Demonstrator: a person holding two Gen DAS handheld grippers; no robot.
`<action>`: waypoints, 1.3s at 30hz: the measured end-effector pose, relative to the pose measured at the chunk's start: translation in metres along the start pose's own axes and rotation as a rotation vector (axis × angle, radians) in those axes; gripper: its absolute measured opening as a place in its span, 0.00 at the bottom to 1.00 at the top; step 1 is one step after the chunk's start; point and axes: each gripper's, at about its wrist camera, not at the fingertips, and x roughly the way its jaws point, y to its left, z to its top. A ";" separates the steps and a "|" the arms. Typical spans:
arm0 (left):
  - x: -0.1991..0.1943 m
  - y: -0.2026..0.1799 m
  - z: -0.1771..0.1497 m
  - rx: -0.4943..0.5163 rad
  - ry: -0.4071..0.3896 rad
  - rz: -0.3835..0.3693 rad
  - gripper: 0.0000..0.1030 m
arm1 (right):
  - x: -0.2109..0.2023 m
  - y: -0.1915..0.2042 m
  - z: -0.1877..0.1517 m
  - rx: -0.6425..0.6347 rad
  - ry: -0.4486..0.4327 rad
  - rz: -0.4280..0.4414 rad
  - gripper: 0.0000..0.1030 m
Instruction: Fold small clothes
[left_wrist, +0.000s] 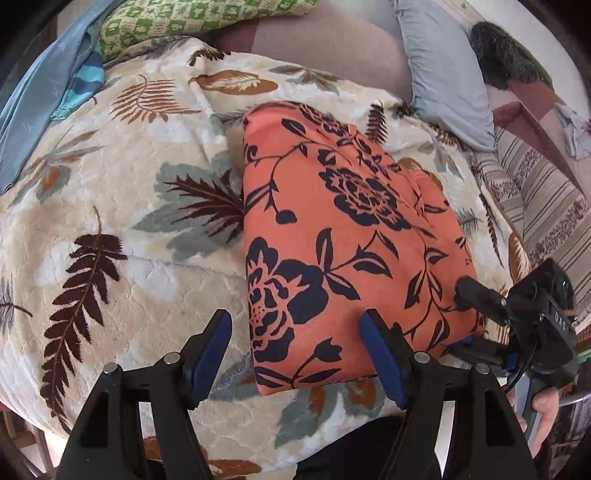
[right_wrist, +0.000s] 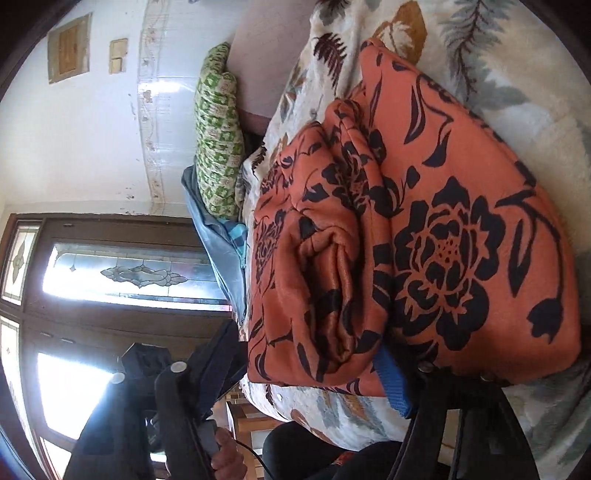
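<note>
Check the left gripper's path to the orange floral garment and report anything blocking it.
Nothing visible blocks it. The left gripper hangs open right at the near edge of the folded orange floral garment, only leaf-print blanket beneath. The right gripper sits at the garment's right edge, off that path.

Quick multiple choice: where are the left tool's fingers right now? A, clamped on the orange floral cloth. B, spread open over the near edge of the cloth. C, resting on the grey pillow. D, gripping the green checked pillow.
B: the left tool is open, fingers wide apart above the near edge of the folded orange floral cloth.
</note>
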 end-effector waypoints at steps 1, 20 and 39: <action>0.004 -0.001 -0.001 0.009 0.021 -0.001 0.71 | 0.004 0.006 0.000 -0.024 -0.003 -0.026 0.51; 0.032 -0.098 -0.014 0.422 0.019 0.150 0.89 | -0.044 0.017 -0.011 -0.366 -0.252 -0.443 0.19; 0.001 -0.022 0.035 0.114 -0.042 0.025 0.94 | -0.106 0.019 0.017 -0.327 -0.348 -0.489 0.62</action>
